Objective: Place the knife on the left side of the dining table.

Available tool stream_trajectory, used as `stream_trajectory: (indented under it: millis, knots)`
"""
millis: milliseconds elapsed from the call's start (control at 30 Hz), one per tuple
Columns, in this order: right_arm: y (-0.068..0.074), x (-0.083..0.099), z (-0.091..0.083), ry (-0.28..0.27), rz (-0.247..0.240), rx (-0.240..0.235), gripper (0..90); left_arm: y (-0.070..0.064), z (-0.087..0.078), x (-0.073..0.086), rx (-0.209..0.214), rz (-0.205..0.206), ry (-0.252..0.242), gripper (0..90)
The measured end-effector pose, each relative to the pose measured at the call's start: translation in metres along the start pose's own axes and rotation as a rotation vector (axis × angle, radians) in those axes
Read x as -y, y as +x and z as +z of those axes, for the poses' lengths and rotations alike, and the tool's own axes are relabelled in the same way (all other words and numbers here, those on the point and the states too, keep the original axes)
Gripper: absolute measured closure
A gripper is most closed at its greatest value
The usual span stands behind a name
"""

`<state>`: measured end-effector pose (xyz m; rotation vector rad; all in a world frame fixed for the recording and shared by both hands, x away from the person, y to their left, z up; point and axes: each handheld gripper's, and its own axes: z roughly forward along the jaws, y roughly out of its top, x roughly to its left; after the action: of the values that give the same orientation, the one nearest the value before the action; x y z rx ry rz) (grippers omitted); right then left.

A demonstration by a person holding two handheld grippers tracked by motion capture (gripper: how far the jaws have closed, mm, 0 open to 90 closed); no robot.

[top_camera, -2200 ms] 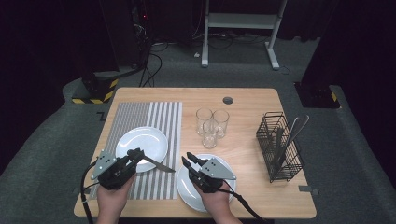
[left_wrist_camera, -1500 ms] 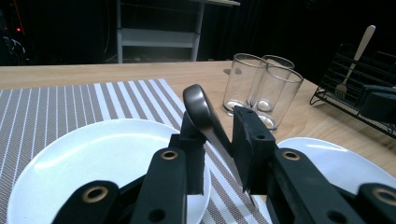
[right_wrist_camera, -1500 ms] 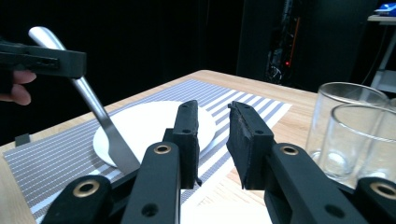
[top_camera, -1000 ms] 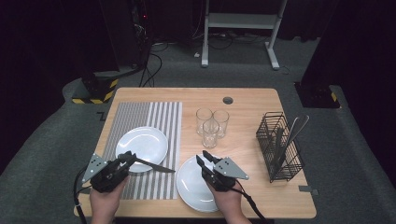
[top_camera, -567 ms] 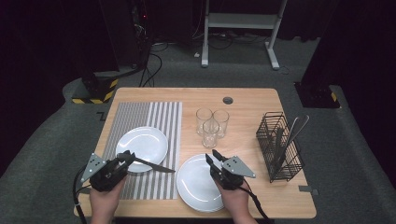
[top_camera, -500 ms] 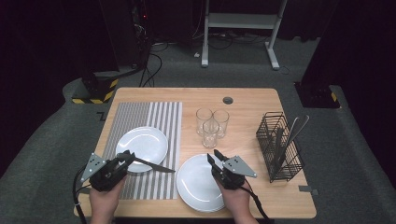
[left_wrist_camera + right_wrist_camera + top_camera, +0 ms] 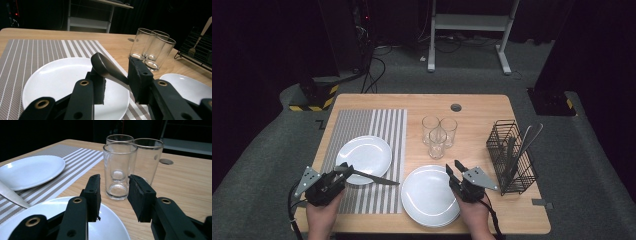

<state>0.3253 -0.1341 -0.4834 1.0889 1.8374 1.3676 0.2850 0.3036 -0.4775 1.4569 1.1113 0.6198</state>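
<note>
1. The jaws of the right gripper (image 7: 455, 167) are standing apart with nothing between them, hovering over the near plate (image 7: 428, 196) — the nearest glass (image 7: 120, 170) is lying straight ahead, upright, just beyond the tips.
2. The left gripper (image 7: 345, 170) is clamping a knife (image 7: 374, 177) by its handle, over the striped mat (image 7: 367, 122) — its long axis running left to right, blade pointing right toward the near plate.

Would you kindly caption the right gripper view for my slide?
Open right gripper lines up with the nearest glass.
</note>
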Motion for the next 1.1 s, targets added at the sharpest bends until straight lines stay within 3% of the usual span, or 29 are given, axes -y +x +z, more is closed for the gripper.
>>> stream_trajectory:
  millis: [400, 800, 1100]
  knots:
    - [-0.012, 0.009, -0.004, 0.017, 0.010, 0.036, 61.8, 0.011, -0.004, 0.011, 0.000, -0.021, 0.003, 63.3]
    - [-0.013, 0.011, -0.005, 0.019, 0.017, 0.040, 61.9, 0.021, -0.013, 0.030, 0.011, -0.091, 0.025, 58.9]
    - [-0.013, 0.014, -0.005, 0.023, 0.023, 0.041, 62.1, 0.026, -0.018, 0.038, 0.020, -0.100, 0.046, 55.7]
